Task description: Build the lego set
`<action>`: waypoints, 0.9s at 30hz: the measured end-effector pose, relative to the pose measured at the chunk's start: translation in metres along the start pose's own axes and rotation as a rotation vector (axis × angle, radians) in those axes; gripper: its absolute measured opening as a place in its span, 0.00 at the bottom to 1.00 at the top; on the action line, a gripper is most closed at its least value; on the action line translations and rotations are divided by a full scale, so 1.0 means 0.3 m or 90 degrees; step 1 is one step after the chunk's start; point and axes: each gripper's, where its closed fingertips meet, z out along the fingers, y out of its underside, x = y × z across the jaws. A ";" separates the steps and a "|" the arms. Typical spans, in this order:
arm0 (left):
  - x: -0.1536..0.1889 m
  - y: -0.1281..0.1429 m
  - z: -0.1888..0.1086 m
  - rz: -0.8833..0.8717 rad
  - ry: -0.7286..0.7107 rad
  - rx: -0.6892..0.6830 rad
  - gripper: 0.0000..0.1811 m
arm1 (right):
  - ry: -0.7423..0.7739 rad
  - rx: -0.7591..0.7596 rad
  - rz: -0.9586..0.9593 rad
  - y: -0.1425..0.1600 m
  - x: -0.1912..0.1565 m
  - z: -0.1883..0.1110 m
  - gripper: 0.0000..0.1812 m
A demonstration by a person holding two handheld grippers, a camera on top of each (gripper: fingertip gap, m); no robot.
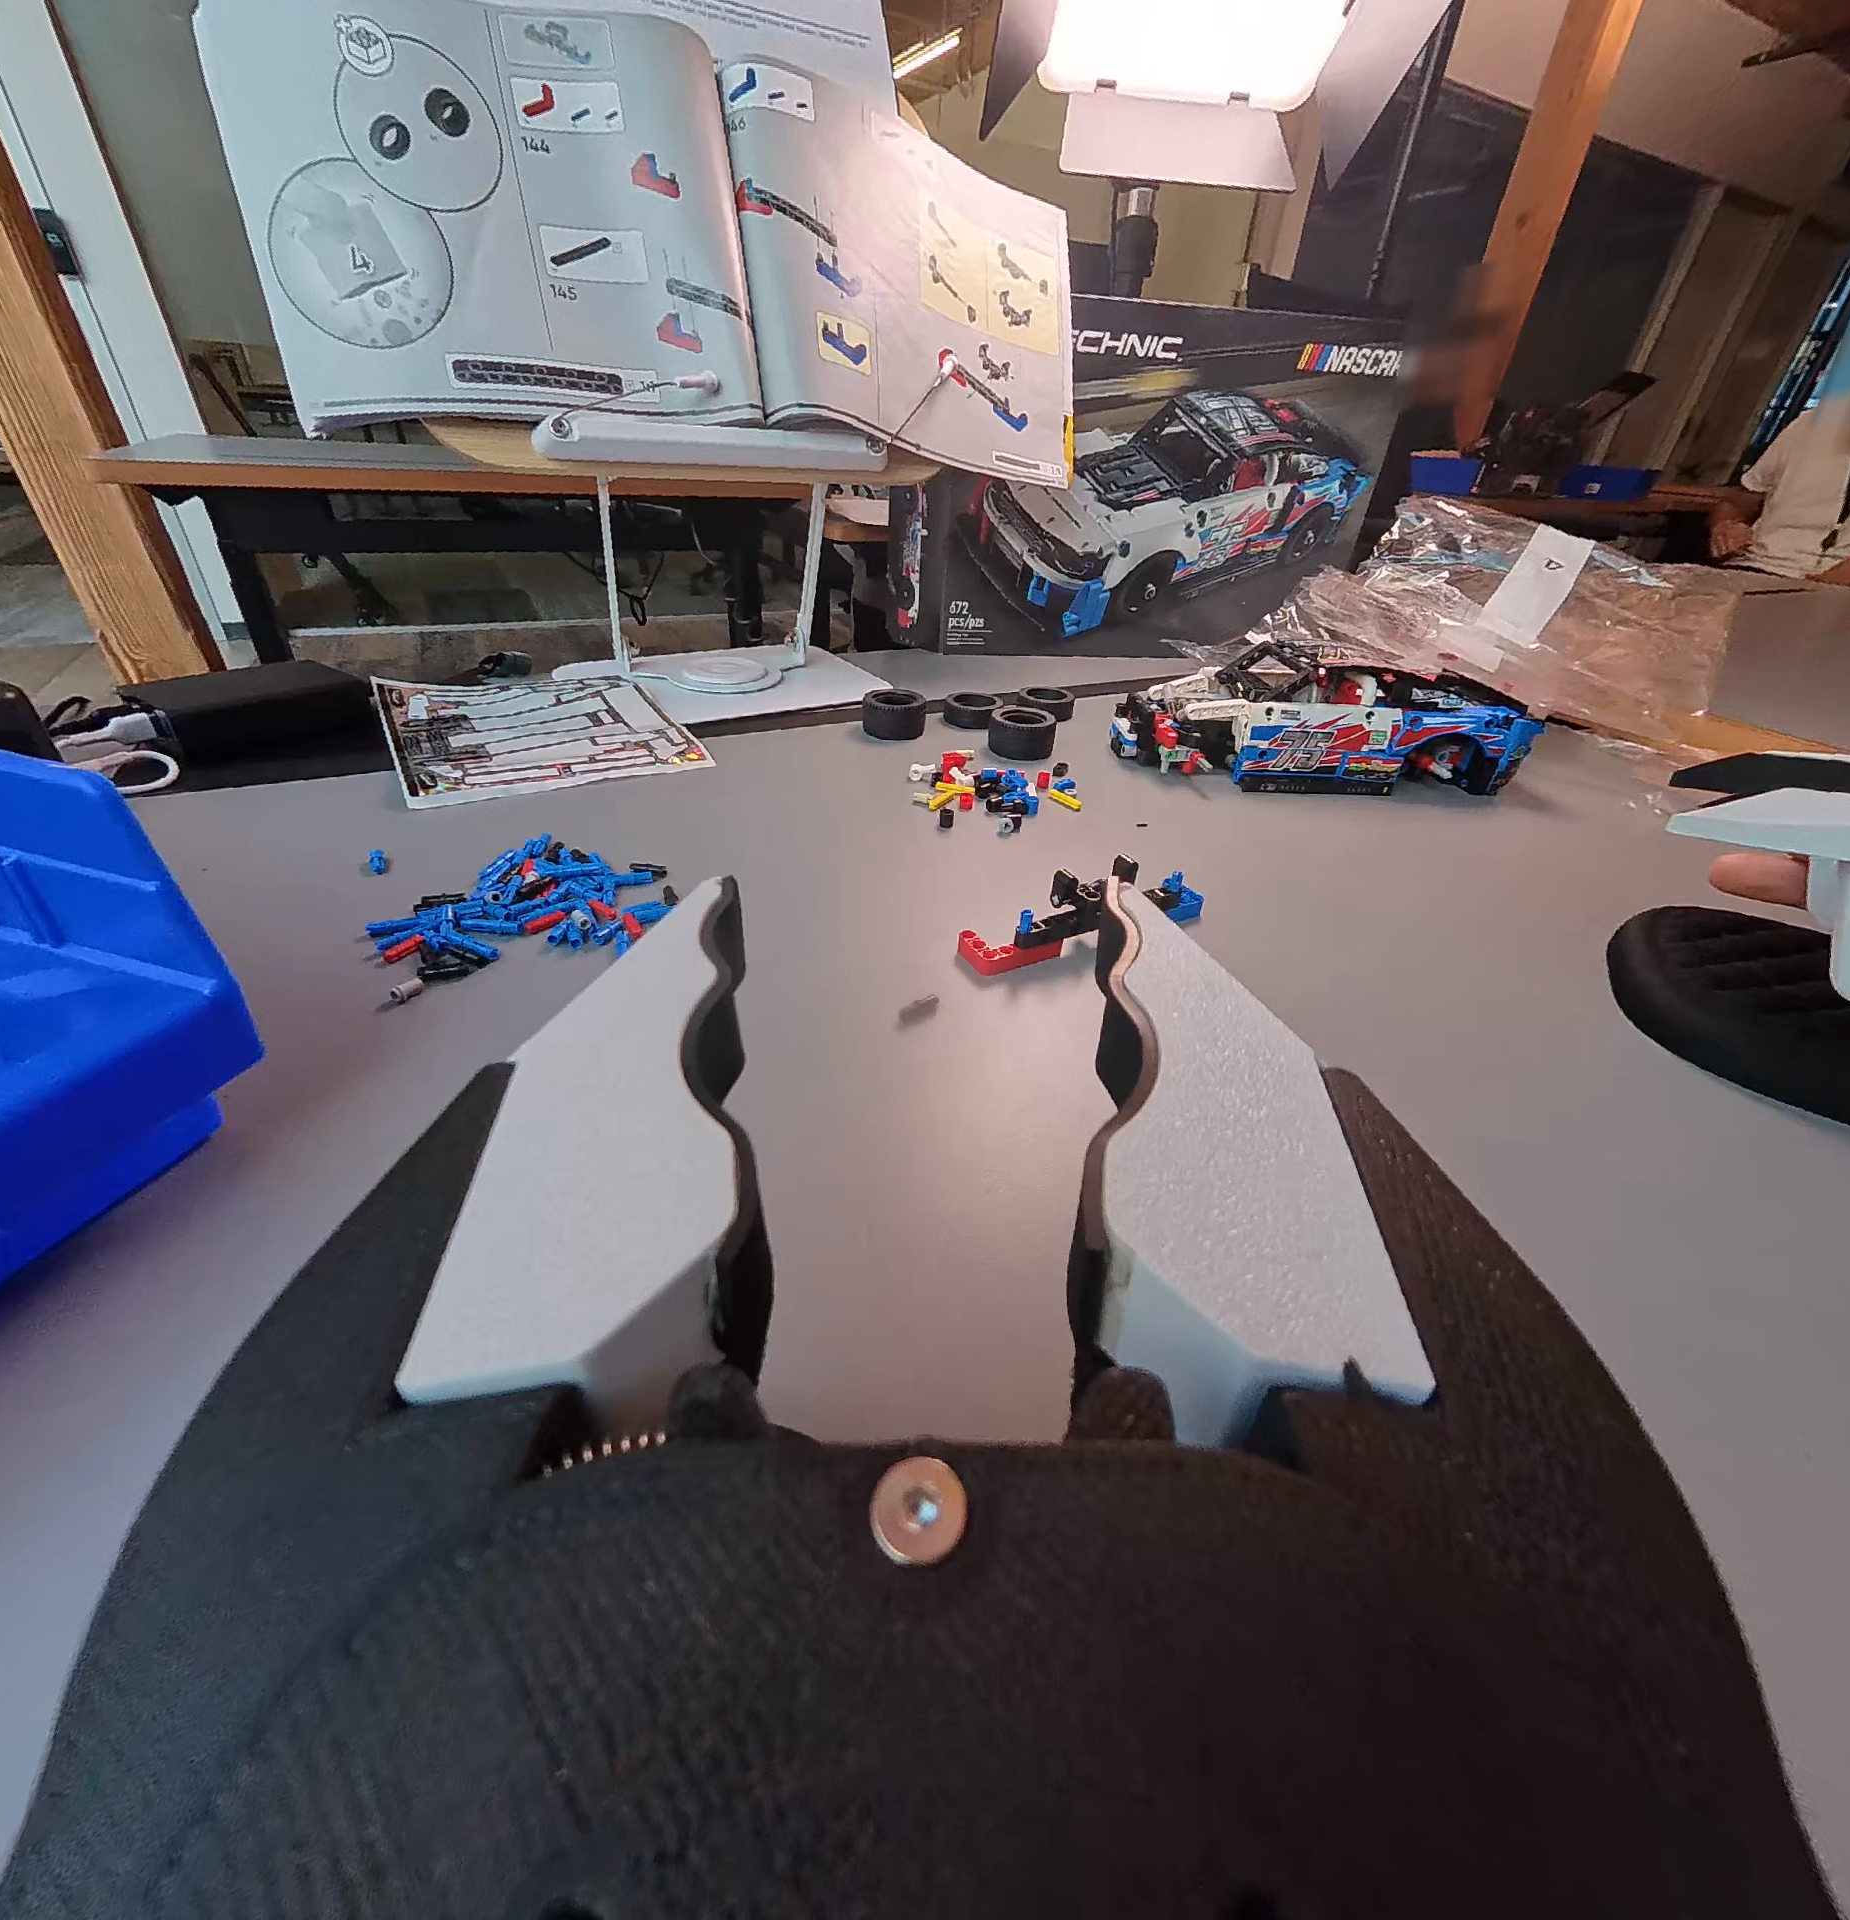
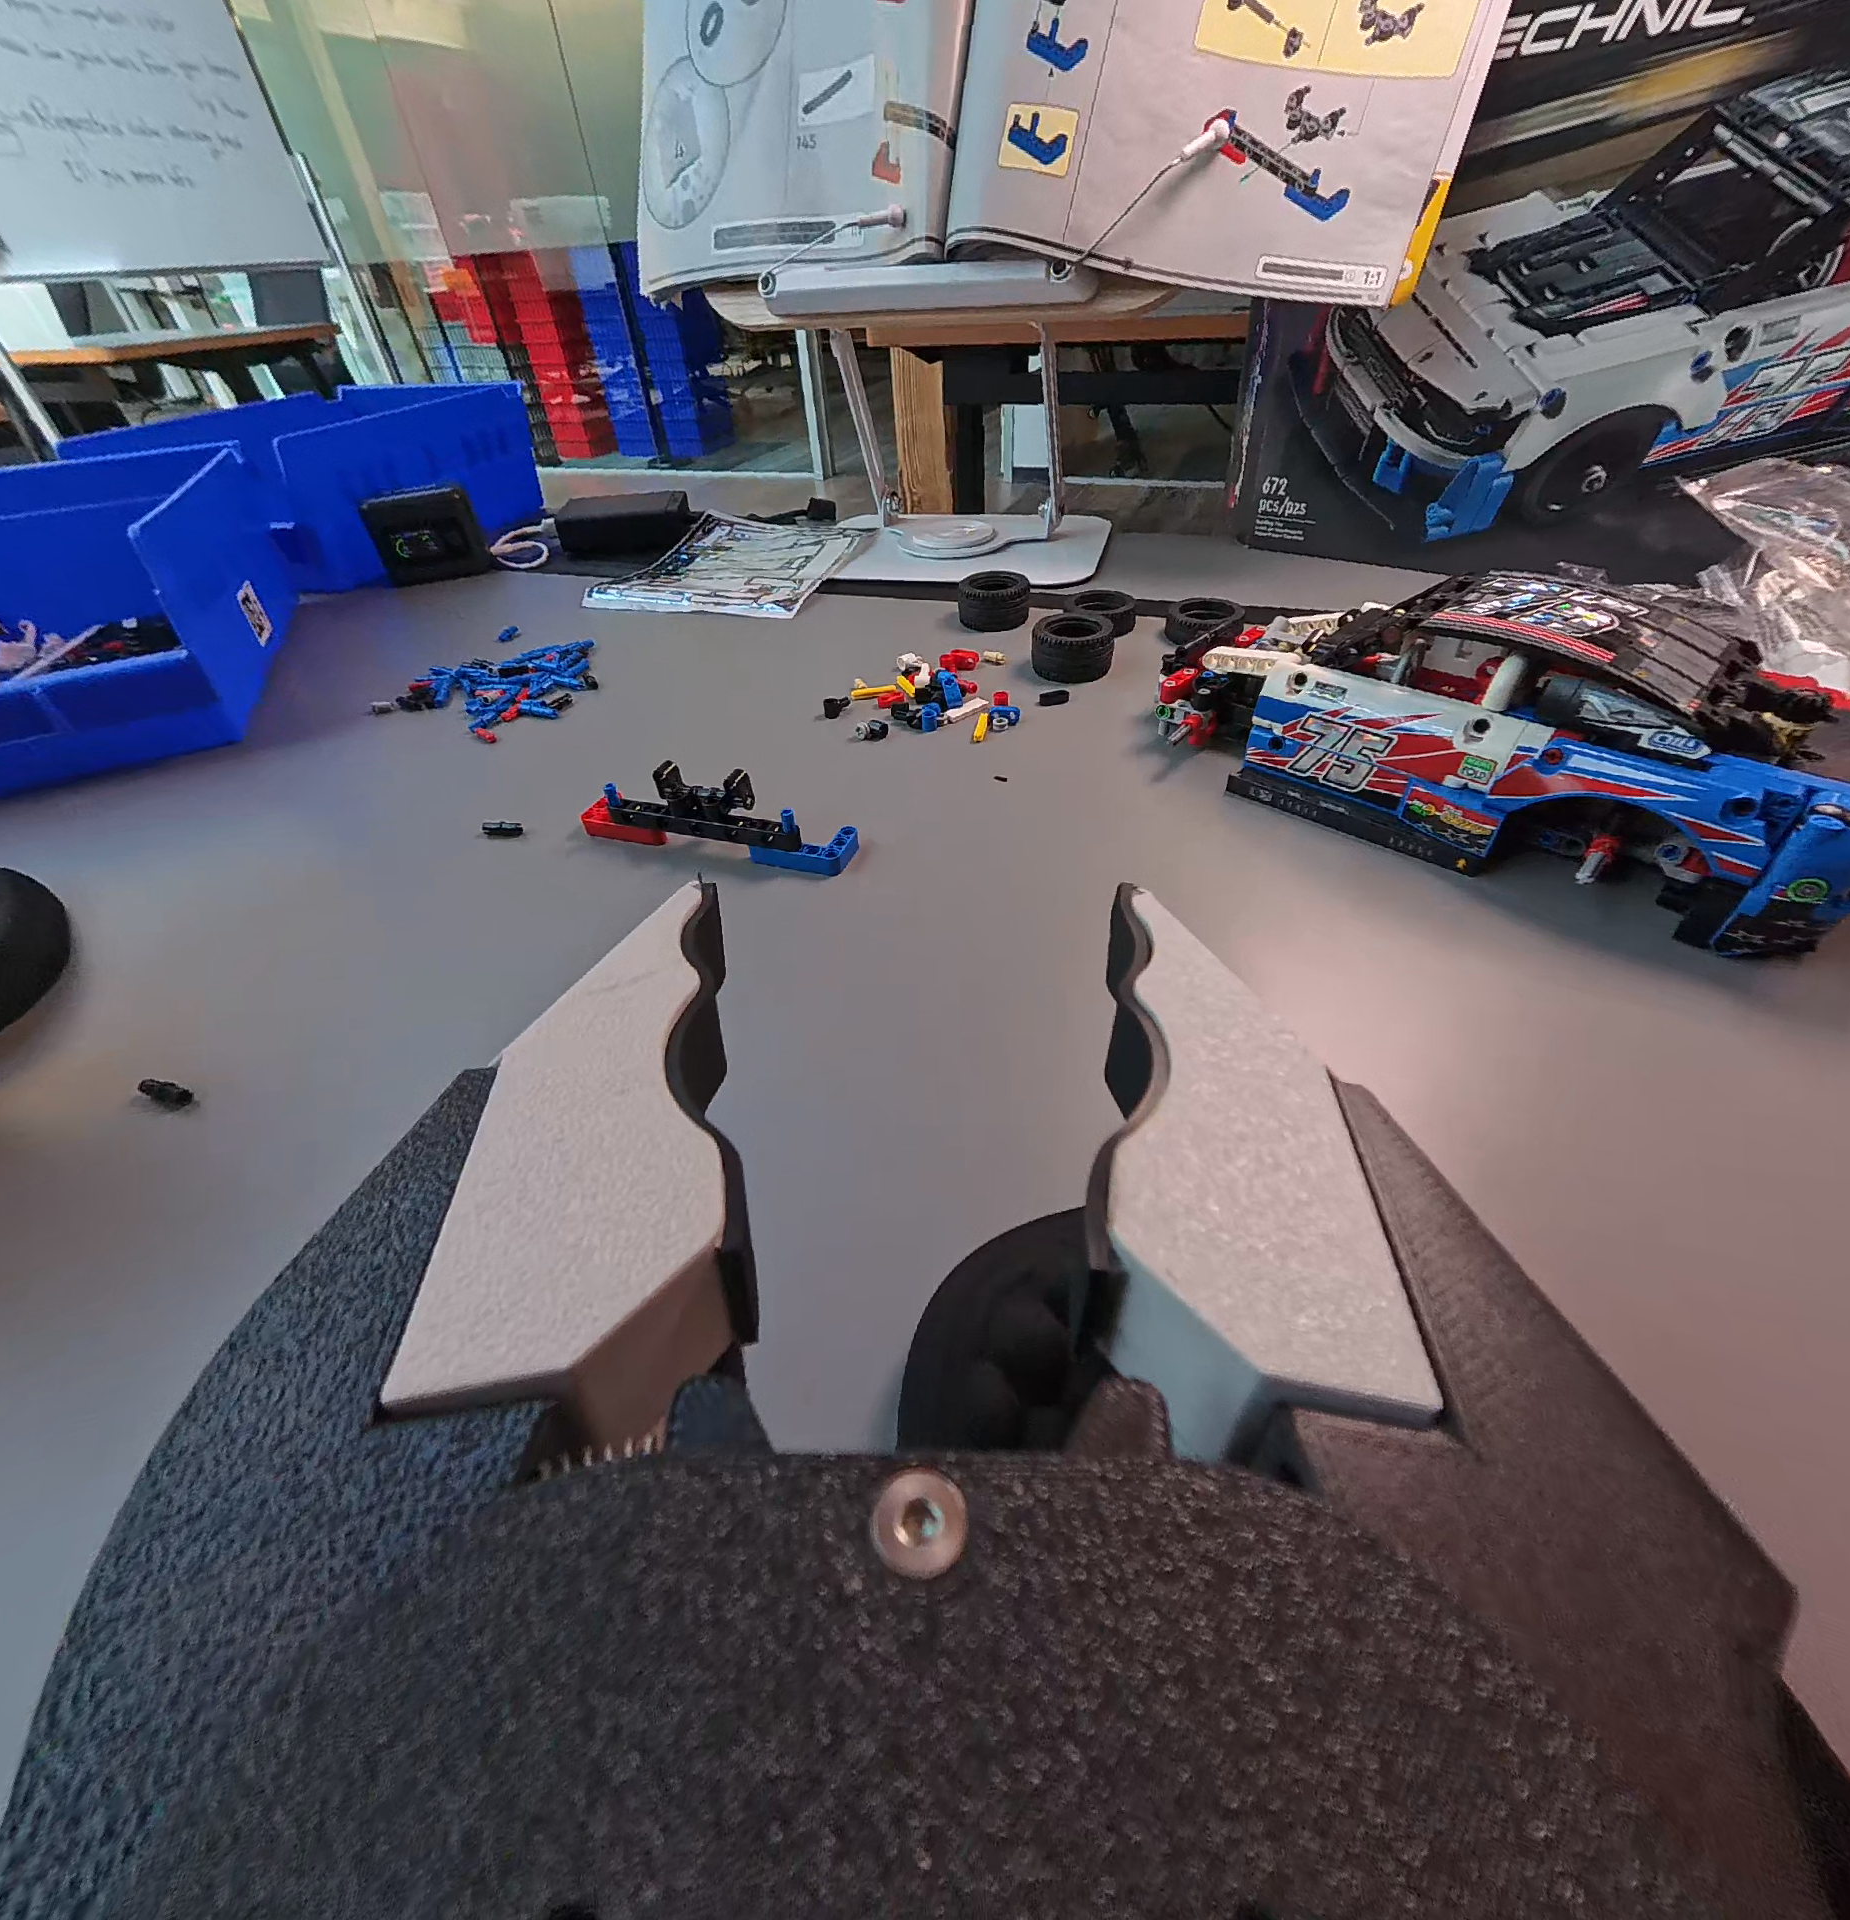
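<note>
1. Nearest each wrist camera is its own gripper body, black and textured, with two pale grey fingers reaching forward over a grey table (image 2: 1316,1039). The left gripper (image 1: 919,894) has its fingers spread apart and holds nothing.
2. The right gripper (image 2: 910,894) is likewise spread apart and empty, hovering above bare table.
3. Just beyond the fingers lies a small sub-assembly (image 2: 718,821): a black beam with a red angled piece at one end, a blue one at the other, and a black bracket standing on top. In the left view it sits partly behind the right-hand fingertip (image 1: 1066,920).
4. A single loose black pin (image 1: 918,1008) lies near it, on the table between the left gripper's fingers.
5. Handling, as a judgement: the sub-assembly looks light, rigid and smooth, so it may slide when pushed. Gripping across the long black beam seems safest; the upright bracket and small pins could pop off under pressure.
6. Farther out are a heap of blue pins (image 1: 526,914), a mixed pile of small parts (image 1: 994,790) and four black tyres (image 1: 962,712).
7. To the right stands the mostly built race car (image 2: 1523,748), without wheels.
8. At the back, an open instruction booklet (image 1: 588,208) rests on a stand beside the set's box (image 1: 1160,499). Blue bins (image 2: 121,603) sit at the left.
</note>
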 end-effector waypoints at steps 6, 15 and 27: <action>-0.003 -0.004 -0.003 0.012 -0.013 0.007 0.37 | 0.036 0.020 -0.005 -0.011 0.018 -0.007 0.44; -0.006 0.009 0.008 0.023 -0.026 -0.012 0.37 | 0.037 -0.002 -0.027 0.005 0.007 0.005 0.44; 0.074 0.045 0.083 0.070 0.024 -0.098 0.14 | -0.065 0.049 -0.097 -0.027 -0.129 -0.013 0.16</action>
